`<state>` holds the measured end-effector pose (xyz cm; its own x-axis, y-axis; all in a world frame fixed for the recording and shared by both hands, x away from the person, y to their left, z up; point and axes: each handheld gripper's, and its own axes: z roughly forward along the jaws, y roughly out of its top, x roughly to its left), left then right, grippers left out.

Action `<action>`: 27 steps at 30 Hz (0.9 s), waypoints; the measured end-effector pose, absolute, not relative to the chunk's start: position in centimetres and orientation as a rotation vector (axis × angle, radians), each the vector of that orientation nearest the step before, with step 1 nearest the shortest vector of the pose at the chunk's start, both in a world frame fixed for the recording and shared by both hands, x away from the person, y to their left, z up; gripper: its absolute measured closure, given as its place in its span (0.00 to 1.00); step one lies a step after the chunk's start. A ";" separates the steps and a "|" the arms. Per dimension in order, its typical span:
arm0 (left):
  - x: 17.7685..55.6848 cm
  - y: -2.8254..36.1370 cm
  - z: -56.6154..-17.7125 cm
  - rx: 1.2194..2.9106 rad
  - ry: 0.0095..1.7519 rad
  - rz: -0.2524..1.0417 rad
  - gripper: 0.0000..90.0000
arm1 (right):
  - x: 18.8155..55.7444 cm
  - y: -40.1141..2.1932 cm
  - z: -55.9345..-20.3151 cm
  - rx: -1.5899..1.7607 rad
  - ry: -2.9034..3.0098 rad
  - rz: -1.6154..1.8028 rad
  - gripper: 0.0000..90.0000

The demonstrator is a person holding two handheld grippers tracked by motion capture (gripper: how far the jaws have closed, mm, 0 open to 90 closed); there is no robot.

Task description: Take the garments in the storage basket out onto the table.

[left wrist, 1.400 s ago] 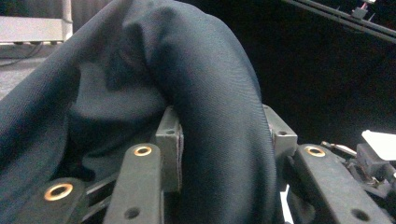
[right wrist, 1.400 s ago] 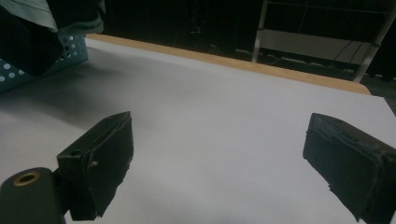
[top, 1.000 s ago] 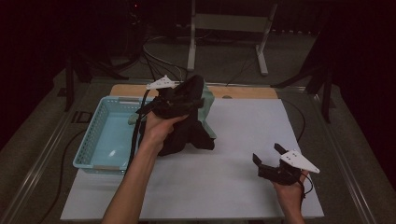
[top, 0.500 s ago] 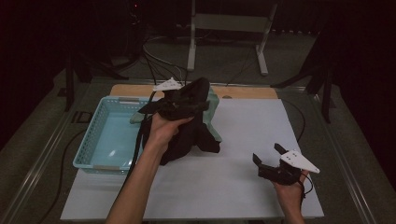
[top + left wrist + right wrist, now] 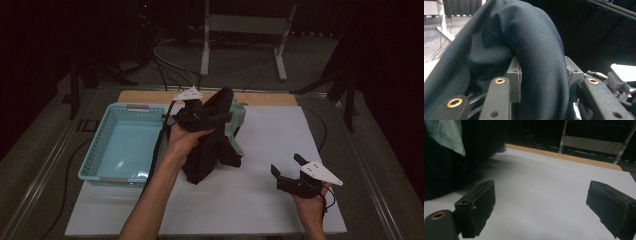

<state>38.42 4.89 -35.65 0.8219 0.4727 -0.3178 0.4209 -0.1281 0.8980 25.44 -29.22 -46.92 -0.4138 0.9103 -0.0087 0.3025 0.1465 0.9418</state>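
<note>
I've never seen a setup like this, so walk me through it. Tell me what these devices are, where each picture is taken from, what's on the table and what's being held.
No robot here: a person holds a two-jaw clamp tool in each hand. The high view looks down from above the person's side of the table. The other two pictures come from cameras riding on each tool, looking along its black jaws.

The left hand-held gripper is shut on a black garment, lifted so that its lower part hangs down to the white table. In the left gripper view the dark cloth bulges up between the jaws. A pale green cloth sits just behind it; whether it is also being lifted is unclear. A light blue basket stands at the left, apparently with nothing in it.

The right hand-held gripper rests low at the right, jaws apart, holding nothing.
</note>
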 end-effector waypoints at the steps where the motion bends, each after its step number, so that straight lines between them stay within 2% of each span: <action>1: 38.4 4.8 -35.8 1.754 0.694 0.051 0.67 | 25.4 -29.2 -46.9 1.158 1.814 1.271 0.10; 27: 38.6 4.1 -38.3 1.749 0.744 0.020 0.63 | 25.5 -29.3 -46.9 1.162 1.815 1.269 0.10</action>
<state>38.61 4.14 -38.27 0.7972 0.4865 -0.3574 0.4666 -0.1209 0.8762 25.50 -29.31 -46.94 -0.4128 0.9108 -0.0093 0.3038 0.1473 0.9413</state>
